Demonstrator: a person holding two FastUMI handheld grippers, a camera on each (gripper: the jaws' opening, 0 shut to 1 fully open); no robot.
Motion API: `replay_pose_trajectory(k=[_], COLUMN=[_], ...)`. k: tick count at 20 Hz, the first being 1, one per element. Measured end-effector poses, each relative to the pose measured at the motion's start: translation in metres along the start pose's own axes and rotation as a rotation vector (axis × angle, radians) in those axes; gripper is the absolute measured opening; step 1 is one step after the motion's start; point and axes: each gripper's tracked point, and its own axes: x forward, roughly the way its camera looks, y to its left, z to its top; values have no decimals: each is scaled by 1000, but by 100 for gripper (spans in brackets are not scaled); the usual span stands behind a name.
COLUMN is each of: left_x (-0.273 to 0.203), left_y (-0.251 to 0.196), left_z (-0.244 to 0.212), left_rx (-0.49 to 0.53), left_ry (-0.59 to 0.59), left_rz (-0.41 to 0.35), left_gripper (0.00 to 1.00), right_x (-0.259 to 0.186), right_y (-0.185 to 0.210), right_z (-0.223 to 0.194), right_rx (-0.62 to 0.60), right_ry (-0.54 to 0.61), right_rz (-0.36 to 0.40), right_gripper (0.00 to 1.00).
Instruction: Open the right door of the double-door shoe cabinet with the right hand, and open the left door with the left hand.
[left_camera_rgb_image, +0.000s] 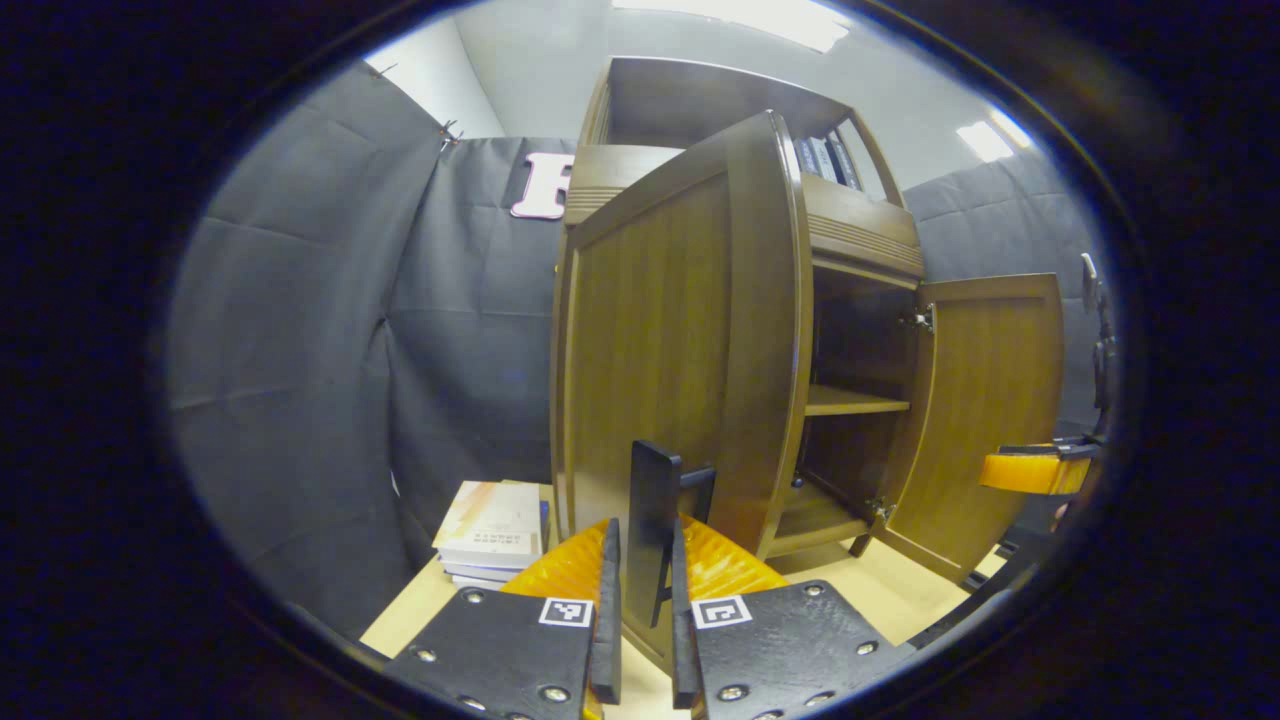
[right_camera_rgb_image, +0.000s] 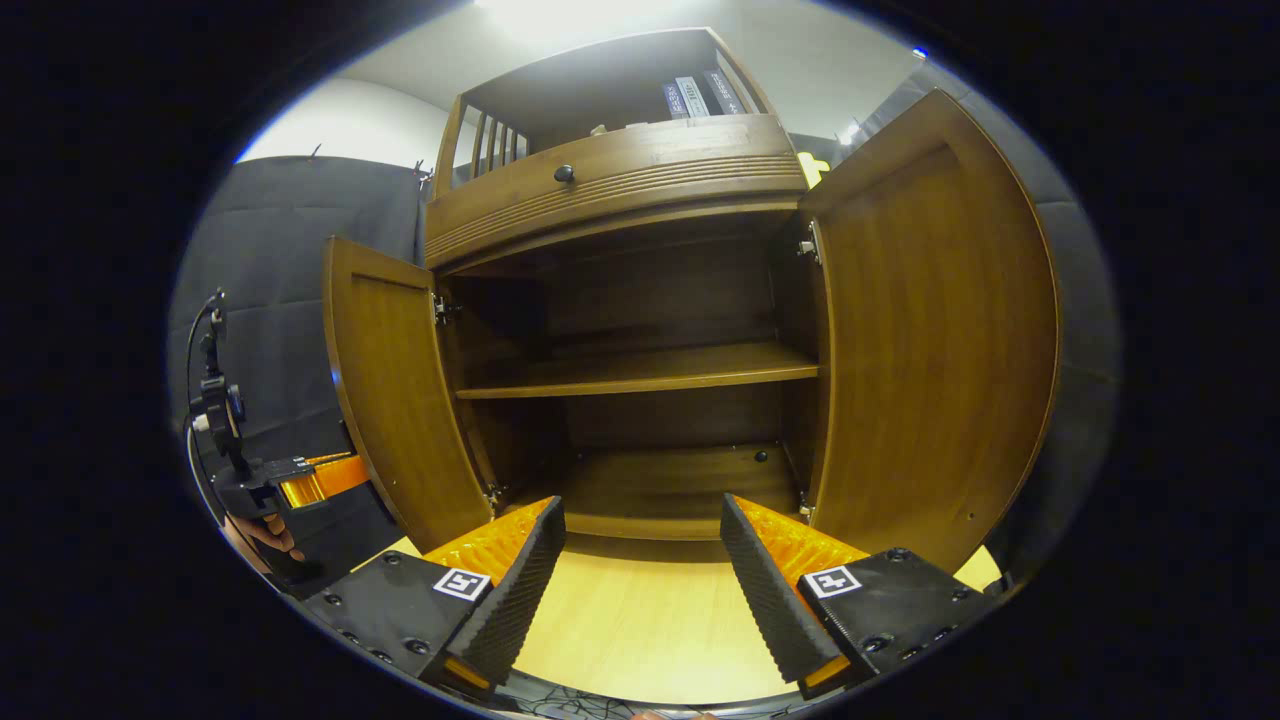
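The brown wooden double-door shoe cabinet (right_camera_rgb_image: 640, 300) stands on the pale wooden tabletop (right_camera_rgb_image: 640, 620) in front of me, with both of its doors swung open. In my right gripper view I look straight into it: a single wooden inner shelf (right_camera_rgb_image: 640, 370) crosses the dark interior about halfway up, and above the opening runs a ribbed drawer front with a small round dark knob (right_camera_rgb_image: 564, 173). An open upper shelf on top holds a few upright books (right_camera_rgb_image: 695, 97).

The right door (right_camera_rgb_image: 930, 330) stands wide open, its inner face toward my right gripper, hinged at the cabinet's right edge. The left door (left_camera_rgb_image: 680, 340) fills the middle of my left gripper view, swung outward. Its flat dark rectangular handle (left_camera_rgb_image: 650, 530) juts from the door's lower part.

My left gripper (left_camera_rgb_image: 640, 590) has its fingers (left_camera_rgb_image: 608, 610) drawn in close on either side of that handle, gripping it between them. My right gripper (right_camera_rgb_image: 640, 570) hangs free in front of the cabinet's open bottom, its fingers (right_camera_rgb_image: 515, 585) spread wide apart with nothing between them, above the tabletop and just short of the cabinet's base.

A small stack of flat books (left_camera_rgb_image: 490, 530) lies on the tabletop to the left of the cabinet, near the dark cloth wall (left_camera_rgb_image: 300, 350).
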Motion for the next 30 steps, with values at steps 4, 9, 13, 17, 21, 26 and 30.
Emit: replay_pose_trajectory(k=[4,9,13,17,21,26,30], left_x=[-8,-15,-23,-21,-37,-85,-125], left_y=[43,123,147,147,149,163,157], left_z=[-2,-28,-23,-33,-27,7,48], left_rx=[-1,4,-10,41,25,19,-23], left_ry=[-6,29,23,42,22,-41,-124], left_rz=[-10,7,-33,-22,37,118,163], left_gripper=[23,21,22,20,23,21,21], right_x=[1,5,10,16,15,15,17], right_y=[6,9,9,13,9,-3,-5], right_z=[-5,-3,7,18,25,23,36], right_rx=[-12,-25,-70,-85,-79,-79,-76], right_ry=[7,23,22,0,-36,-31,-58], right_rz=[6,-3,-18,-27,-59,-90,-100], right_gripper=[93,98,93,93,93,93,93])
